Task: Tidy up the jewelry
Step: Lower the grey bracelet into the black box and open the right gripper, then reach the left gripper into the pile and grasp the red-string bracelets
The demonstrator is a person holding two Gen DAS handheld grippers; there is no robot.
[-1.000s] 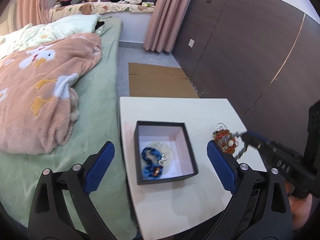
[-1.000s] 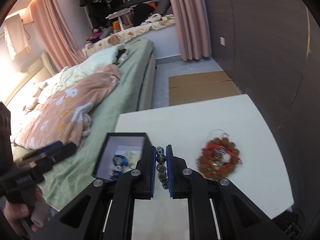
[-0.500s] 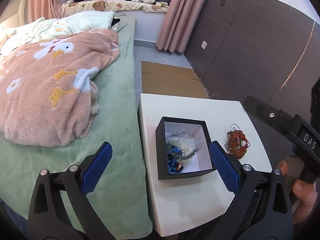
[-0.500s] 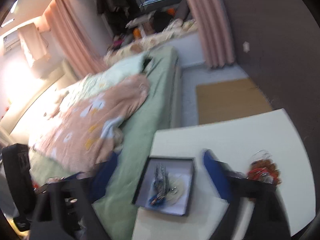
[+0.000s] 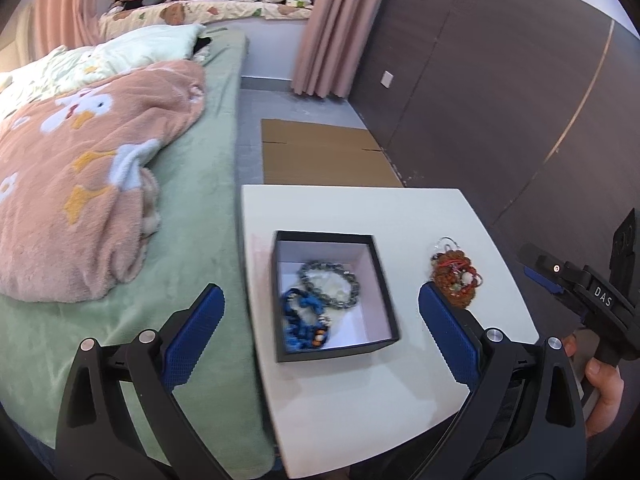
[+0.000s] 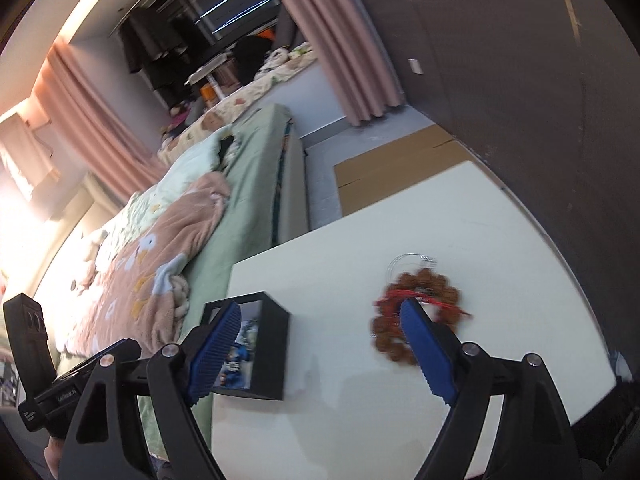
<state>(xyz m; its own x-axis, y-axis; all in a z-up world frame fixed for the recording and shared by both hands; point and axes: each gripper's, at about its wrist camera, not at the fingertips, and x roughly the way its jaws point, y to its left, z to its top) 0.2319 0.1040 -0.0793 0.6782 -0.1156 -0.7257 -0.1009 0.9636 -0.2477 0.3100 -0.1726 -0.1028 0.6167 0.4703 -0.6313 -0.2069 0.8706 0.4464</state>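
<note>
A black open box with a white inside sits on the white table. In it lie a grey bead bracelet and a blue bead bracelet. A pile of red-brown bead jewelry lies on the table right of the box; it also shows in the right wrist view. My left gripper is open and empty, above the box's near side. My right gripper is open and empty, between the box and the bead pile.
A bed with a green sheet and a pink blanket adjoins the table's left edge. A dark panelled wall stands to the right. Flat cardboard lies on the floor beyond the table.
My right gripper carried the grey bracelet over to the box, opened and let it go there. It has since moved back right, toward the red-brown pile. The left gripper stayed open.
</note>
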